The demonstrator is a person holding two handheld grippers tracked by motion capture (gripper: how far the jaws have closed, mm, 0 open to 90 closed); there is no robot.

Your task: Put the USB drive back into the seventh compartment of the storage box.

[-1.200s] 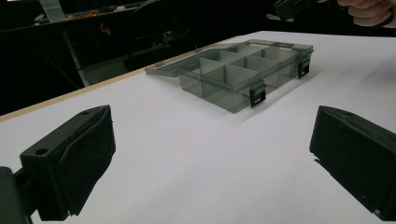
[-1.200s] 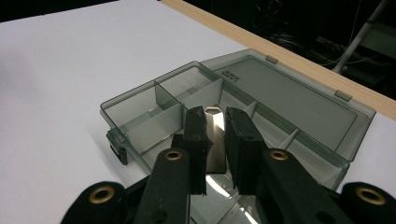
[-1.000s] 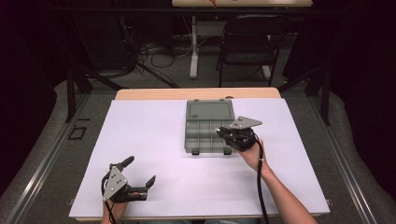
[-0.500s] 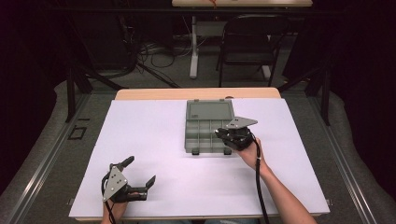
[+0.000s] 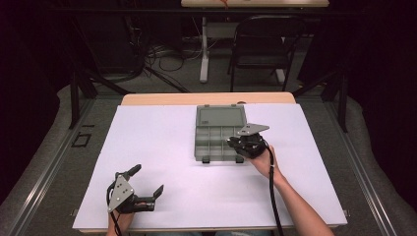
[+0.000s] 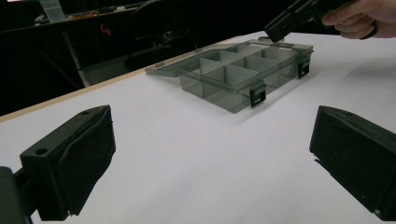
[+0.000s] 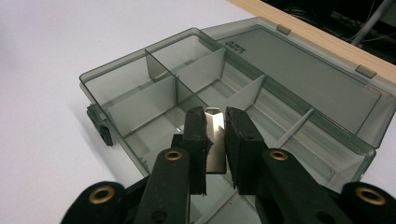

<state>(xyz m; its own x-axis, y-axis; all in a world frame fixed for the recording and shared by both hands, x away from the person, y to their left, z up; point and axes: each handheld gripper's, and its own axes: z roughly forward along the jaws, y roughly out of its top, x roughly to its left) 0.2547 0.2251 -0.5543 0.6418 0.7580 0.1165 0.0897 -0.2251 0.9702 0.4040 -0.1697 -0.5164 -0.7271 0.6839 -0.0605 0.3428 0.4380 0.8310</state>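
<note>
The right gripper [image 7: 215, 123] pinches a small metal plate [image 7: 214, 140] between its jaws above the front compartments of an open grey organizer box [image 5: 220, 132], having edged slightly left over the box since a second ago. The left gripper [image 5: 147, 189] has stayed put near the table's front-left corner, jaws spread wide and holding nothing. The box lies at mid-table on a white sheet [image 5: 162, 147], lid folded flat behind it. Beyond the wooden table edge [image 5: 206, 98], a dark room holds a chair [image 5: 260, 44] and tangled cables [image 5: 157, 54].
</note>
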